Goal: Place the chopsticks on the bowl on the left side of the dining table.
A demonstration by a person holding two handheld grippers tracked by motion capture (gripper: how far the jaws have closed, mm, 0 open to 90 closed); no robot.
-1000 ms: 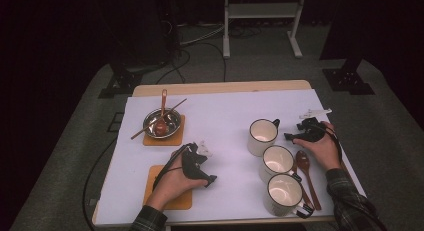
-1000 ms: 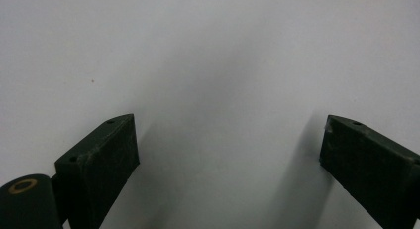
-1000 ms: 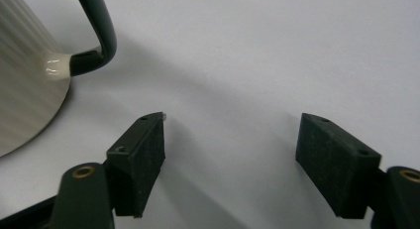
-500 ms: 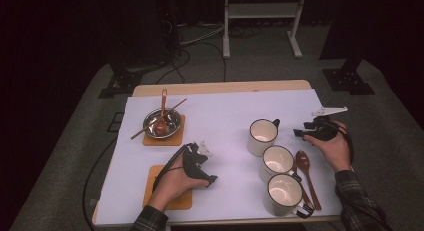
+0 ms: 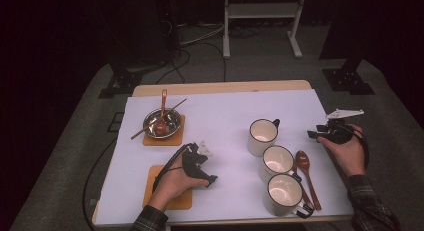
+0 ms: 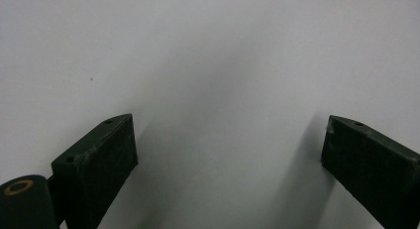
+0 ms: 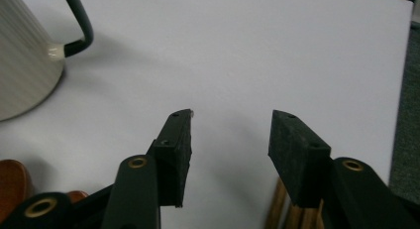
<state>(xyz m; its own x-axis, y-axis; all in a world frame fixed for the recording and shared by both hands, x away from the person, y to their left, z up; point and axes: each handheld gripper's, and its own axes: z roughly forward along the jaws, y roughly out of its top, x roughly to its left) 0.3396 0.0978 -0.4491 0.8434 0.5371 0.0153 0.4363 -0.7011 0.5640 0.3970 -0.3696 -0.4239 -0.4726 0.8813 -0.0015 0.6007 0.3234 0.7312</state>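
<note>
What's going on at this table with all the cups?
A person holds a black gripper in each hand over a white-covered table. The right gripper hovers empty beside three white enamel mugs and a brown wooden spoon, its jaws just been closing on nothing. The left gripper rests open by an orange coaster.

Worktop [image 5: 220,111] is carrying: 3 cream mugs, at [image 5: 262,136], [image 5: 276,162] and [image 5: 283,193], lining up toward 5 o'clock; 2 wooden spoons, at [image 5: 306,176] and [image 5: 162,113]; 1 steel bowl [image 5: 161,123]; 2 orange coasters, at [image 5: 166,136] and [image 5: 170,198]; 1 chopstick [image 5: 142,131].
</note>
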